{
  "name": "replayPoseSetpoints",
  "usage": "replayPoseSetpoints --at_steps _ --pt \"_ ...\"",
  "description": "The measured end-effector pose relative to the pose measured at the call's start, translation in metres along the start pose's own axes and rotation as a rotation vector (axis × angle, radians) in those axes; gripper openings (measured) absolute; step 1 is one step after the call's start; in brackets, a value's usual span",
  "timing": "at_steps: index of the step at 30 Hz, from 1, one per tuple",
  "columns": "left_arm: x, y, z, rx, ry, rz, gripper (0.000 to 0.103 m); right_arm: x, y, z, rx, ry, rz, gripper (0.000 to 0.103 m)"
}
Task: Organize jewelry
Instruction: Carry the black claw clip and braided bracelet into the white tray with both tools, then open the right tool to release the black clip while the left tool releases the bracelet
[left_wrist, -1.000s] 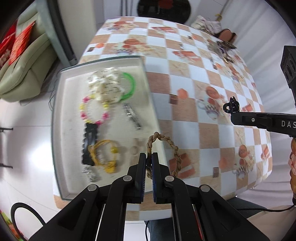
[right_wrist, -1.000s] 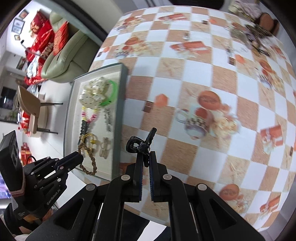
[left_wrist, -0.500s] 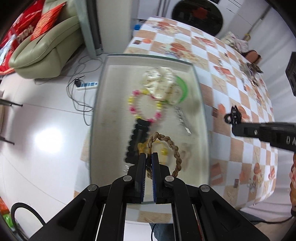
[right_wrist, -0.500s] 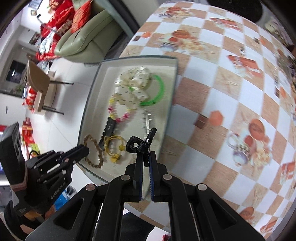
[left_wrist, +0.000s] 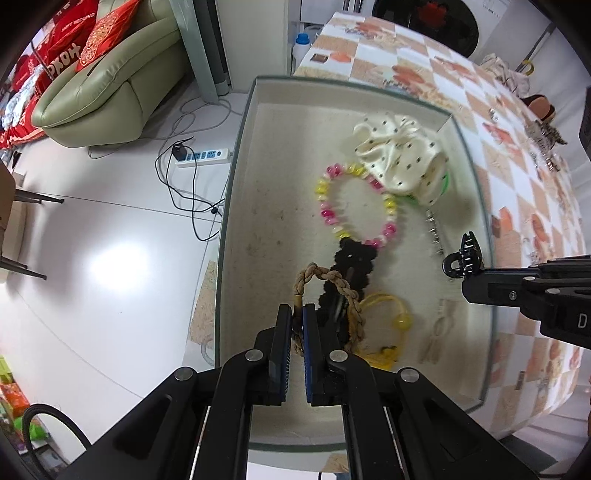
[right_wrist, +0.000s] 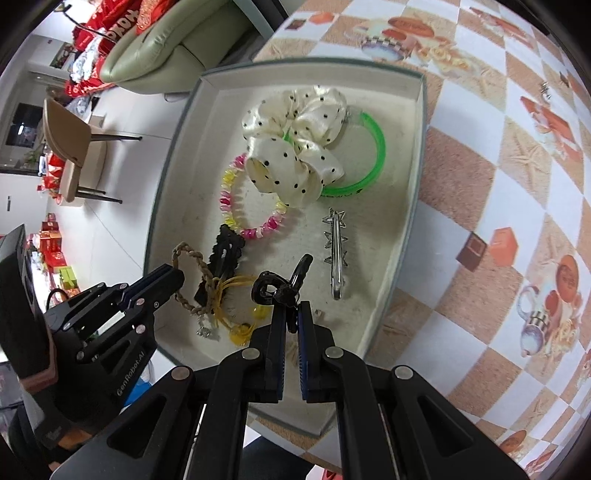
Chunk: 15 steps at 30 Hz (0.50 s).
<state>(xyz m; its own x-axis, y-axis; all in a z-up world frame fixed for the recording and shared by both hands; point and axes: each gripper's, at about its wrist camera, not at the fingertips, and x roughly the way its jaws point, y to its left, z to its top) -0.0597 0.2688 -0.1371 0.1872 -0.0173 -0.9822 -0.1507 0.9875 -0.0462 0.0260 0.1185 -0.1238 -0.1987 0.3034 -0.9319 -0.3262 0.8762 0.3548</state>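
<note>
My left gripper (left_wrist: 297, 314) is shut on a braided tan bracelet (left_wrist: 332, 278) and holds it above the near left part of the open tray (left_wrist: 236, 177). My right gripper (right_wrist: 291, 310) is shut on a small black claw clip (right_wrist: 282, 286), held above the tray's near middle; the clip also shows in the left wrist view (left_wrist: 463, 256). In the tray lie a cream dotted scrunchie (right_wrist: 295, 144), a green bangle (right_wrist: 373, 155), a pink and yellow bead bracelet (right_wrist: 240, 206), a black hair clip (right_wrist: 225, 251), a yellow hair tie (right_wrist: 240, 295) and a silver star barrette (right_wrist: 336, 254).
The tray sits at the left edge of a checkered tablecloth (right_wrist: 517, 184). More small items lie at the table's far right (left_wrist: 546, 136). Beyond the edge are white floor, a power strip (left_wrist: 203, 157) and a green sofa (left_wrist: 110, 81).
Both grippers have moved left from over the tablecloth to over the tray, each still holding its item. The bracelet now hangs over the tray's left part.
</note>
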Motion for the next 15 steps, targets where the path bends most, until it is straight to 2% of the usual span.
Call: replayPoseSetpoints --at_steps 8,15 --pt "0.016 -0.003 -0.001 0.017 0.040 0.024 0.010 0.032 0.000 0.002 0.018 0.047 -0.020 0.006" --pt "0.023 -0.007 -0.002 0.036 0.064 0.034 0.010 0.044 -0.003 0.001 0.037 0.064 -0.032 0.007"
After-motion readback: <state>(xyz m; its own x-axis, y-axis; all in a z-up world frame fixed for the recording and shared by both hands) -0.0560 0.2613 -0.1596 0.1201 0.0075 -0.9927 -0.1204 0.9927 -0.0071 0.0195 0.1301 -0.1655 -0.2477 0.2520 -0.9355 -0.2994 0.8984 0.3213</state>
